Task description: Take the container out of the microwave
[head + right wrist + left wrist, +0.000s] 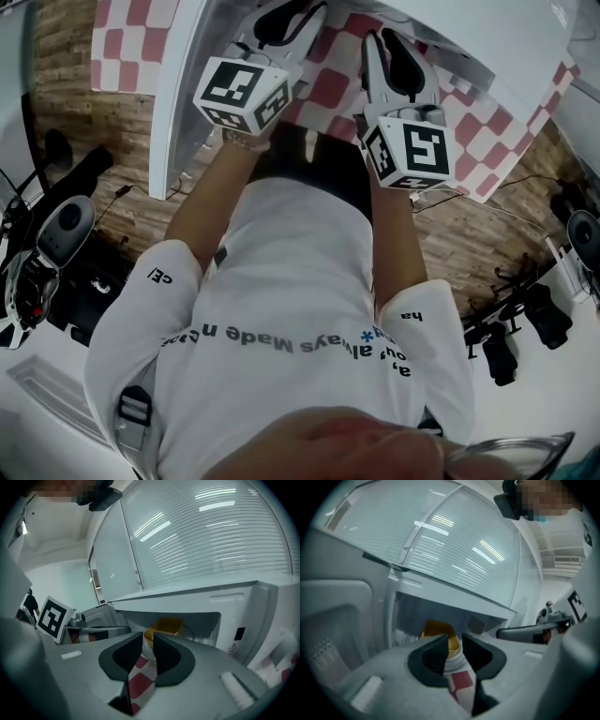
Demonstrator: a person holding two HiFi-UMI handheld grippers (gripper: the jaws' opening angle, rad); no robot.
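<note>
Left gripper point(454, 641): released; its dark jaws are parted by a narrow gap and nothing is pressed between them; it is pointed at the open microwave from the near side
Right gripper point(148, 641): released as well; its jaws are held apart with nothing gripped; it is held just right of the left gripper, and both are seen side by side in the head view
Container point(166, 626): yellow and open-topped; it is set inside the microwave cavity, beyond both pairs of jaws and untouched by either; it is seen through each gap
Pale round plate point(151, 657): seen under the container, on the cavity floor
Microwave point(236, 606): white; it is placed at the far side of the table with its cavity exposed
Door point(335, 620): swung open to the left of the cavity
Checked cloth point(328, 89): red and white; it is spread on the table on the near side of the microwave, below both grippers
Person point(281, 309): a white printed shirt is worn; both arms are stretched toward the microwave
</note>
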